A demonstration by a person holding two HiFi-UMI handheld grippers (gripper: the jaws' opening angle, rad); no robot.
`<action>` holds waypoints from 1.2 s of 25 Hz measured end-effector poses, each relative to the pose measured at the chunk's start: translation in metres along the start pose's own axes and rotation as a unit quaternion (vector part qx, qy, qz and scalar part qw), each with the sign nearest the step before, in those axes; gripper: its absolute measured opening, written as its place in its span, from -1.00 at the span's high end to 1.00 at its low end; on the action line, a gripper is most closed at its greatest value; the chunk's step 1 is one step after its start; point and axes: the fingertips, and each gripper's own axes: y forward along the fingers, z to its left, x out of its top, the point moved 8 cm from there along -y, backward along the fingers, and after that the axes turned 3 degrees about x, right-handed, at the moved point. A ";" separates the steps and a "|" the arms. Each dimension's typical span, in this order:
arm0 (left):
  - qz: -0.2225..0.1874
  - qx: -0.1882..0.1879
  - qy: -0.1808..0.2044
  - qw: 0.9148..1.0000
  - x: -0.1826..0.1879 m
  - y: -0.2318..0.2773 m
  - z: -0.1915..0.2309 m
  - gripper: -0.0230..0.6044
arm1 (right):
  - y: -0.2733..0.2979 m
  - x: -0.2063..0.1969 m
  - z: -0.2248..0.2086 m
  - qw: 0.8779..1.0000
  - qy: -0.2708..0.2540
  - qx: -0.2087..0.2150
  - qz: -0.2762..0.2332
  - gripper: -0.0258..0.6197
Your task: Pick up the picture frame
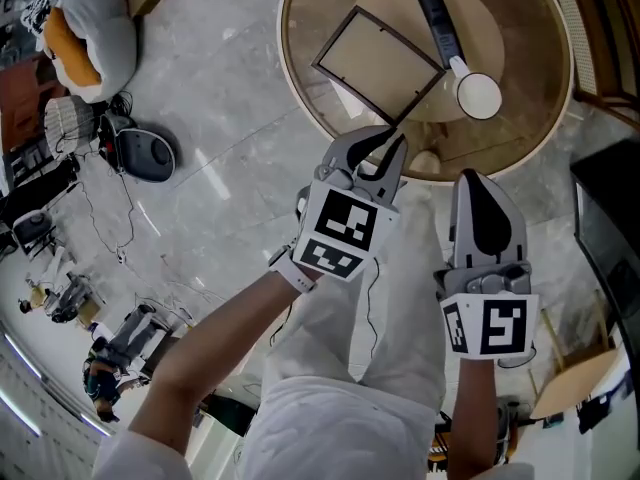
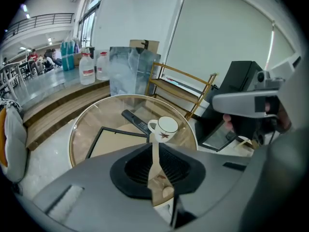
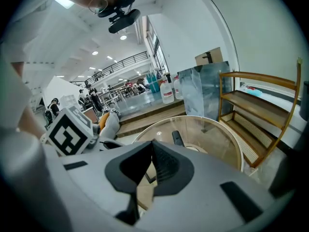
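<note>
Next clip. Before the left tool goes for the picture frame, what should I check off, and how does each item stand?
1. Black rectangular picture frame lying flat on the round glass table: ok.
2. Left tool lined up with the frame's near corner: ok.
3. Left tool opened for the frame's edge: not ok, jaws almost together, nothing between them.
4. White mug and black remote control off that corner: ok.
5. Right tool out of the way: ok, back by the table's edge, shut and empty.
</note>
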 end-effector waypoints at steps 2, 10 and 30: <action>0.002 0.002 -0.001 1.000 -0.005 0.018 0.003 0.82 | 0.004 -0.011 -0.005 1.000 0.011 0.000 0.006 0.91; 0.038 0.002 0.017 0.999 -0.031 0.085 0.013 0.60 | 0.011 -0.039 -0.017 1.000 0.024 -0.002 0.020 0.90; 0.137 0.045 0.093 0.985 -0.058 0.146 0.009 0.74 | 0.003 -0.051 -0.037 0.998 0.046 -0.028 0.022 0.90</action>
